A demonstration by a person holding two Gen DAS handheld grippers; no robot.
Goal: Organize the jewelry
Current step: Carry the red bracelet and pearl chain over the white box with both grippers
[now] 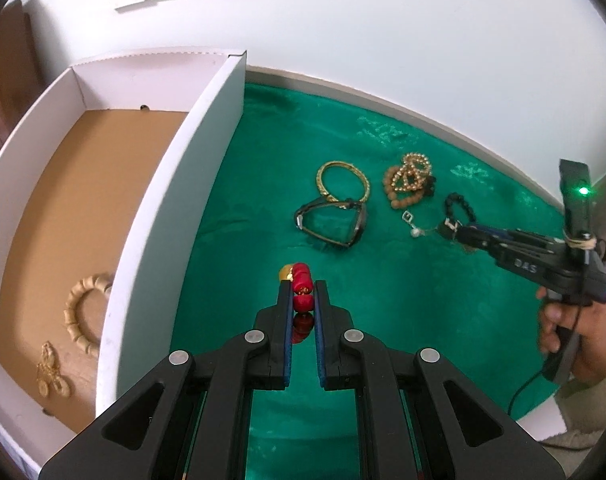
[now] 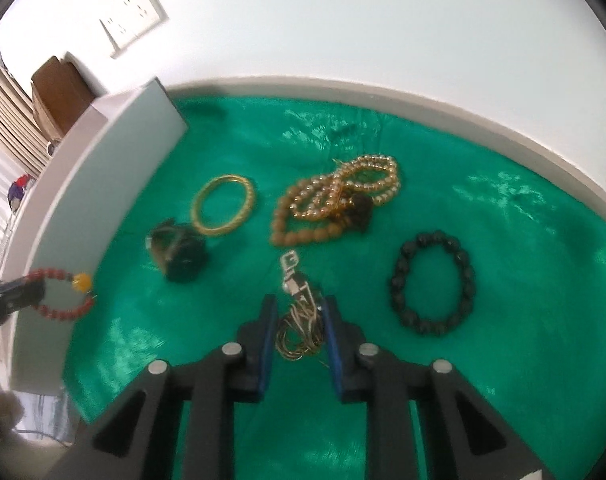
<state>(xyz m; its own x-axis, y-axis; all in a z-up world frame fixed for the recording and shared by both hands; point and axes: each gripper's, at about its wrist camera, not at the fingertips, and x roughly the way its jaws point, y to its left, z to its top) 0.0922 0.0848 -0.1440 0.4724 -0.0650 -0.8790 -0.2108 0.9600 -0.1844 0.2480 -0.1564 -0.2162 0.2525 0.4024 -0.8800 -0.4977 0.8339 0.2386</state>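
The green cloth point(image 1: 423, 300) is covering the table, and the white box point(image 1: 175, 216) is standing on its left part, open on top, with a brown floor. Inside the box, in the left wrist view at about 8 o'clock, a pale segmented bracelet point(image 1: 79, 312) and a small gold piece point(image 1: 51, 372) are already lying.

On the cloth, more jewelry is waiting: a heap of gold and tan bead strands point(image 2: 335, 200) at about 12 o'clock in the right wrist view, a gold bangle point(image 2: 223, 210) at 11 o'clock, a dark watch point(image 2: 179, 252) touching the bangle, and a black bead bracelet point(image 2: 433, 282) at 3 o'clock.

The left gripper point(image 1: 303, 292) is pinching the red bead bracelet point(image 1: 302, 280) between its blue pads, near the outside wall of the box and above the cloth. The right gripper point(image 2: 299, 312) is standing spread around a thin tangled chain point(image 2: 297, 328) with a silver pendant; the fingers are not pressed on it.

I judge that the step in hand is carrying the red bracelet to the box. The next move is calling for lifting it over the white wall toward 9 o'clock and releasing it on the brown floor. The right gripper is needing to close on the chain, which is thin and may slip.
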